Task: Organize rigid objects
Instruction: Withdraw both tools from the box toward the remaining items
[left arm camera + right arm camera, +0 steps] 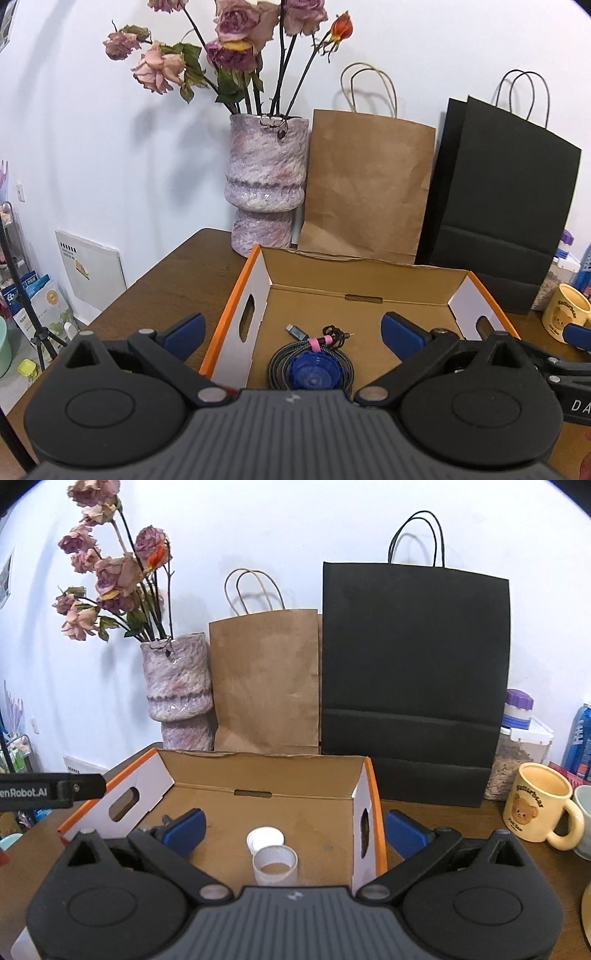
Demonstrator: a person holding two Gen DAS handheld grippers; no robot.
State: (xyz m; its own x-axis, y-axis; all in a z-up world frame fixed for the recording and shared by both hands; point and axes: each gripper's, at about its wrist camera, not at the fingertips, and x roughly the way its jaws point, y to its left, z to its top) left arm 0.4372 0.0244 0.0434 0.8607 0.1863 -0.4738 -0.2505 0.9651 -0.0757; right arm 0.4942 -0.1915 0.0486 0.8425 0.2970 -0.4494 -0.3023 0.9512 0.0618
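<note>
Between the spread fingers of the left claw (pixel 293 332), seen from the left wrist, lies a coiled braided cable (pixel 310 360) bound with a pink tie, and a ribbed blue plastic cap (pixel 313 373) sits in the middle of the coil. Both rest on the floor of an open cardboard box (pixel 369 284) with orange edging and oval hand slots in its white side walls. This claw grips nothing. Its left finger hangs outside the box's left wall, its right finger inside. If the cap or cable needs shifting, I judge the claw should drop straight down with both fingers inside the walls; the cap is hard and ridged, so a light pinch should hold, while the cable is limp and would trail. Beyond the box stand a mottled purple ceramic vase (pixel 267 177) of dried roses, a brown paper bag (pixel 365 188) and a black paper bag (pixel 498 210).

Ahead of the right claw (pixel 293 829), seen from the right wrist, a white lid (pixel 265 839) lies flat on the box (pixel 258 757) floor, touching a short, speckled, open-topped white cup (pixel 275 866) just nearer. This claw is also wide apart and empty, its right finger beyond the box's right wall. To the right, outside the box, a glossy yellow bear mug (pixel 539 805) stands on the wooden table (pixel 443 812); it looks the likeliest next item, best gripped across the rim, since glaze is slippery.
</note>
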